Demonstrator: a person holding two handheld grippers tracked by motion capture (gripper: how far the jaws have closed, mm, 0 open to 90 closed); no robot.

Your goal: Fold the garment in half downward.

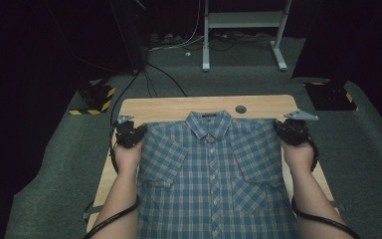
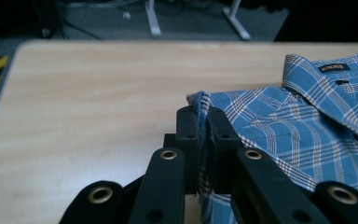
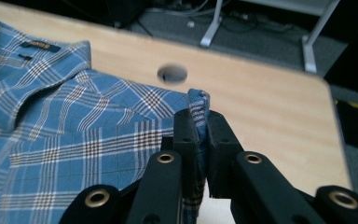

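The left tool [image 2: 200, 126] has its two black jaws pressed together on a fold of cloth. That cloth is the shoulder edge of a blue plaid shirt [image 1: 214, 174]. The right tool [image 3: 199, 126] does the same thing on the other shoulder, clamped tight on a pinch of fabric that sticks up between its jaws.

The shirt lies face up on the wooden surface [image 1: 169, 104], with its front buttoned. Its collar [image 1: 209, 122] points toward the far edge of the surface, and its bottom hangs toward the person. From the collar, one tool sits off to each side, at the two top corners of the shirt.

I think the tools hold both shoulders at once so the shirt stays wide and flat and does not bunch up (like holding a towel by two corners). That looks like a good way to lift it or fold it.

Just past the collar there is a round hole [image 1: 240, 109] in the surface. Farther back, on the grey floor, stand the white legs of a frame [image 1: 241, 35].
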